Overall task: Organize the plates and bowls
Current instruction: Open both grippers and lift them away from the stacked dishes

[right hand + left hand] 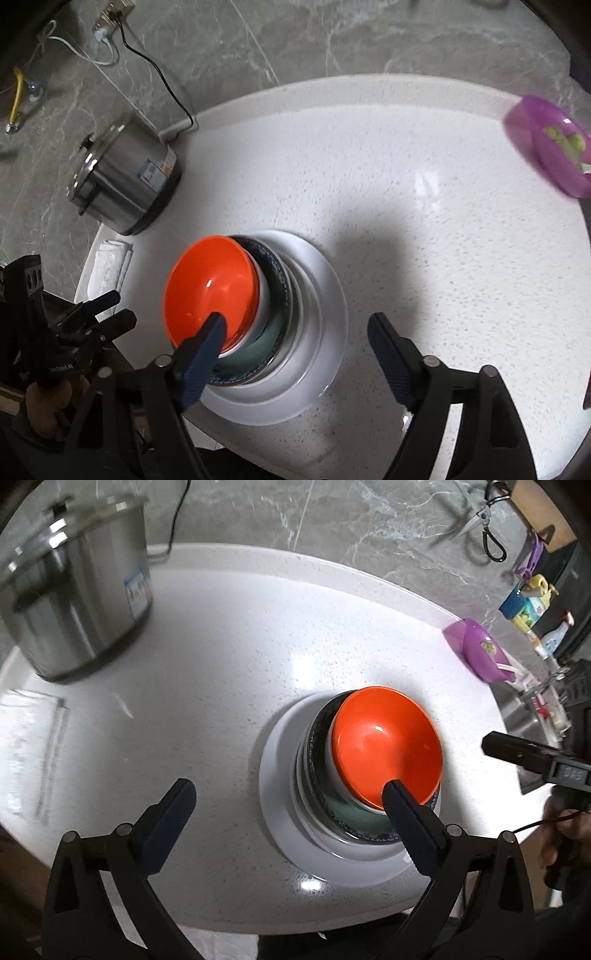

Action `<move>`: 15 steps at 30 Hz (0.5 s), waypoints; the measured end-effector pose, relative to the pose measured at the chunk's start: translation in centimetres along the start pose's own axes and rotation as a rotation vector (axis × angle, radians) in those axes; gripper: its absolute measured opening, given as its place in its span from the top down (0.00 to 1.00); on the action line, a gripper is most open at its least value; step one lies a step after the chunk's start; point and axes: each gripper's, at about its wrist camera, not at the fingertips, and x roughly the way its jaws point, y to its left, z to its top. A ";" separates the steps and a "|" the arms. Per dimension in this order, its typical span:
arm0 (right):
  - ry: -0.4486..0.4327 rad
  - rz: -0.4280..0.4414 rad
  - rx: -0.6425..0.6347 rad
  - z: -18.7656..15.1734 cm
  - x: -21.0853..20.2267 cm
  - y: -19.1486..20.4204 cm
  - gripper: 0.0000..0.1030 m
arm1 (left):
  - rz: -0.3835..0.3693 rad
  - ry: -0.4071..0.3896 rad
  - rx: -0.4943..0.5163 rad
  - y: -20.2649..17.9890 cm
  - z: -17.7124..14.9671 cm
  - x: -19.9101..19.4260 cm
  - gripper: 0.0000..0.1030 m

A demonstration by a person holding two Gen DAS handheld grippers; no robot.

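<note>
Orange bowl (386, 746) tops the stack on the white plate (280, 834), near-right on the counter (221, 646). Both grippers, left gripper (288, 797) and right gripper (295, 328), jaws spread wide, empty. Purple bowl (480, 650) far right likely next: grip rim, lift level.

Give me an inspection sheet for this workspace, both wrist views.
Surface: white speckled counter, glare spots.
Job's things: orange bowl on top of nested bowls, on a white plate.
Clutter: steel pot, folded cloth, purple dish.
Grippers: left gripper open; right gripper open; neither holds anything.
Cables: black cord runs from wall outlet to behind the pot.
Surroundings: grey marble wall, hanging scissors, bottles near the sink.
</note>
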 end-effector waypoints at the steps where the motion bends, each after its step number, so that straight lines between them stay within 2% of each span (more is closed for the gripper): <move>1: -0.012 0.004 -0.001 -0.1 -0.4 0.1 0.20 | 0.018 -0.026 0.003 -0.4 -0.1 -0.7 0.01; 4: -0.054 0.023 -0.008 -0.4 -1.4 0.4 0.18 | 0.090 -0.122 -0.010 -1.8 -0.6 -3.3 0.01; 8: -0.093 0.056 -0.002 -1.5 -2.9 0.8 0.18 | 0.092 -0.216 -0.051 -3.7 -1.8 -7.1 0.01; 9: -0.102 0.061 -0.003 -1.9 -3.2 0.9 0.18 | 0.115 -0.227 -0.058 -4.3 -2.2 -7.9 0.01; 11: -0.117 0.056 -0.012 -2.6 -4.1 1.1 0.17 | 0.155 -0.209 -0.087 -5.1 -3.3 -8.6 0.01; 12: -0.119 0.055 -0.016 -2.8 -4.3 1.2 0.17 | 0.152 -0.190 -0.113 -5.3 -3.9 -8.7 0.01; 15: -0.146 0.020 -0.019 -3.4 -5.5 1.9 0.17 | 0.010 -0.092 -0.208 -5.3 -4.9 -7.8 0.01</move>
